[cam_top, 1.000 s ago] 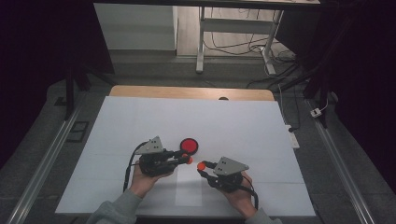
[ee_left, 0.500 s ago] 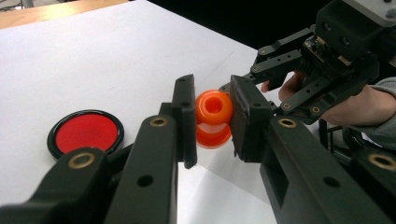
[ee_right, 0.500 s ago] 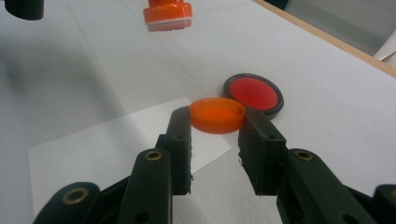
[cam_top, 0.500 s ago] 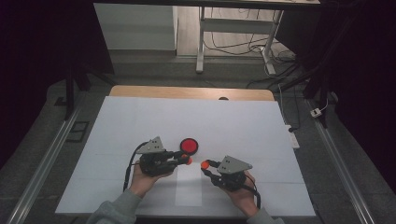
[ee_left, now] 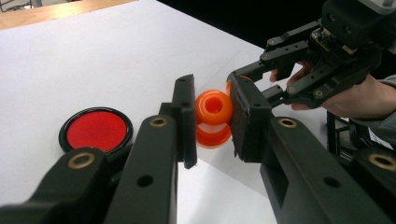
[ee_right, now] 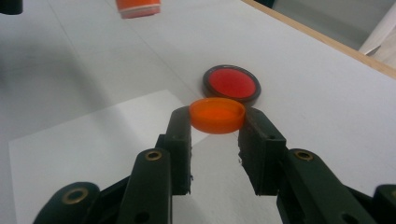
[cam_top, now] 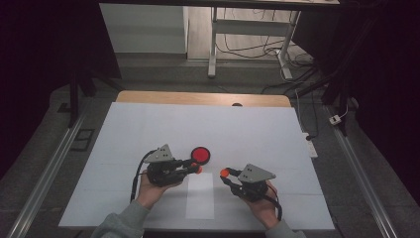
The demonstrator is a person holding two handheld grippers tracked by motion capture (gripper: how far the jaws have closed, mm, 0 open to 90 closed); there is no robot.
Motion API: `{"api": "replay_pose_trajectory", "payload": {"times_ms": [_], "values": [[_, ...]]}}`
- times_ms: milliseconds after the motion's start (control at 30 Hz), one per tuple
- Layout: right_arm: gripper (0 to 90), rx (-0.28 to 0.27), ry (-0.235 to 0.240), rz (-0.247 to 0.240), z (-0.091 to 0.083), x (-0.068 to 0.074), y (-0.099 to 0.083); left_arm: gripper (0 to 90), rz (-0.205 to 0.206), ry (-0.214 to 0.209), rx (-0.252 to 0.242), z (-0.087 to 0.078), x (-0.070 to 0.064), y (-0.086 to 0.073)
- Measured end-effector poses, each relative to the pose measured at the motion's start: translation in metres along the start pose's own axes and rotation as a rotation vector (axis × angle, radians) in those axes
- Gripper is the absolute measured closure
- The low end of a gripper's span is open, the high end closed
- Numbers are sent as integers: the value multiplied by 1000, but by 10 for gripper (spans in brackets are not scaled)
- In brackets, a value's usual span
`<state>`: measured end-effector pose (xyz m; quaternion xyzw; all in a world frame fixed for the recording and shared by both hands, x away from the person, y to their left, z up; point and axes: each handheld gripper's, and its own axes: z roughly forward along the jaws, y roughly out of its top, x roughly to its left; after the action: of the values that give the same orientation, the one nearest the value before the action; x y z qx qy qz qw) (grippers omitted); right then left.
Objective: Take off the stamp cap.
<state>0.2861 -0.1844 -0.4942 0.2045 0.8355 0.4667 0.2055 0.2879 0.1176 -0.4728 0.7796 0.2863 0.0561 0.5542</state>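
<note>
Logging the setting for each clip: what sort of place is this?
Probably a lab or recording room: a white-covered table in a dark room, floor rails on both sides, and cables under a metal-framed desk behind.

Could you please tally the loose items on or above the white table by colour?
Orange: 2, a small orange bottle held between the jaws of the left gripper and an orange cap held by the right gripper.
Red with a black rim: 1, a round disc lying on the table.
Total: 3.

Lab: white-covered table [cam_top: 148,124], dark curtained surroundings, floor cables [cam_top: 247,44], metal rails [cam_top: 44,178].
</note>
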Motion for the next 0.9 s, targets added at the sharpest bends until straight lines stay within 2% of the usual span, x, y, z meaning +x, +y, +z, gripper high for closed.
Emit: {"api": "replay_pose_trajectory", "payload": {"times_ms": [367, 733, 900], "values": [[646, -7, -27, 20, -16, -14, -10, 727, -8, 0, 7, 0, 1, 0], [646, -14, -75, 83, -39, -28, -25, 726, -9, -7, 6, 0, 2, 0], [646, -4, -98, 93, -45, -33, -31, 726, -9, -8, 7, -1, 3, 0]]}}
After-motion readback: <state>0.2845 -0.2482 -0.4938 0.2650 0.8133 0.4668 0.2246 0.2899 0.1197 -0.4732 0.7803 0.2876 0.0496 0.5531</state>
